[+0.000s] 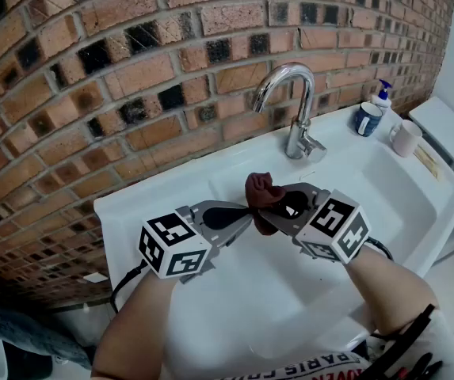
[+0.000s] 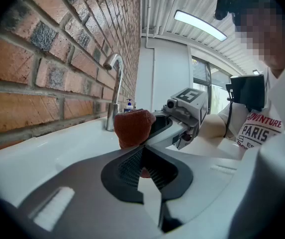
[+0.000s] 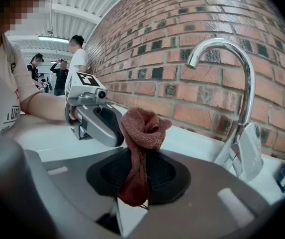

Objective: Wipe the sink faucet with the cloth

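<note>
The cloth (image 1: 263, 190), a dark red knit, is held above the basin of the sink (image 1: 290, 299), in front of the faucet (image 1: 296, 105) and apart from it. The right claw (image 3: 141, 156) is pressed together on the cloth. One bunched end stands above the jaws and the other hangs below. The left claw (image 2: 143, 152) meets it tip to tip and pinches the same cloth at its edge, with a red scrap showing between the ribbed pads. A white mug (image 1: 406, 138) and a blue cup (image 1: 367, 119) stand on the sink rim near the brick wall (image 1: 92, 77).

Knitted rust cloth (image 3: 143, 129), glossy chrome faucet (image 1: 299, 130), smooth white sink (image 1: 385, 188), probably ceramic.
</note>
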A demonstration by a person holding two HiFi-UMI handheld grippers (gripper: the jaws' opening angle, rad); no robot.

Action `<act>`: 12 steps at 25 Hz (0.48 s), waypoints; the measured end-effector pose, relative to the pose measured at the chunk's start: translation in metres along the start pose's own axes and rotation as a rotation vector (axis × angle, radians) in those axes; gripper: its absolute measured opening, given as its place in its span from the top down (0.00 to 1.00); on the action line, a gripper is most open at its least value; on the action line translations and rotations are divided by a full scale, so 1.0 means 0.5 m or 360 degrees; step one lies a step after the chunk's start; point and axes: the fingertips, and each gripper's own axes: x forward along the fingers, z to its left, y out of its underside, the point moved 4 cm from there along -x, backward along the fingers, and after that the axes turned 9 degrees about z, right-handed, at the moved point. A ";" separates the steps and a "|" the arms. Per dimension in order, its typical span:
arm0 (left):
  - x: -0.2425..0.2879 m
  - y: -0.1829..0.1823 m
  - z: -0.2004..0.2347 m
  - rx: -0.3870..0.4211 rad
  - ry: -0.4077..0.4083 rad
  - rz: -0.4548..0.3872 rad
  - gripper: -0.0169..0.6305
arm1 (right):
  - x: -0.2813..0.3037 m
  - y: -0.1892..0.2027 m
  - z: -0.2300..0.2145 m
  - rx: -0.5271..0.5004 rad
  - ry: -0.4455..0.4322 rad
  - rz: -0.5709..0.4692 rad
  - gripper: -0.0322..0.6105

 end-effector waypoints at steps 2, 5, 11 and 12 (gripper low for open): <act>0.000 0.000 -0.002 -0.0001 0.0000 0.0000 0.97 | -0.003 -0.003 0.000 0.0006 0.0008 -0.0008 0.82; 0.000 0.002 -0.003 -0.0006 -0.0002 0.0002 0.97 | -0.009 -0.009 -0.003 -0.0001 0.0028 -0.0025 0.82; 0.001 0.003 -0.006 -0.0010 0.0006 0.0012 0.97 | -0.028 -0.035 -0.016 -0.0008 0.0080 -0.0074 0.82; 0.001 0.003 -0.005 -0.0009 0.0005 0.0011 0.97 | -0.031 -0.041 -0.019 -0.0009 0.0088 -0.0087 0.82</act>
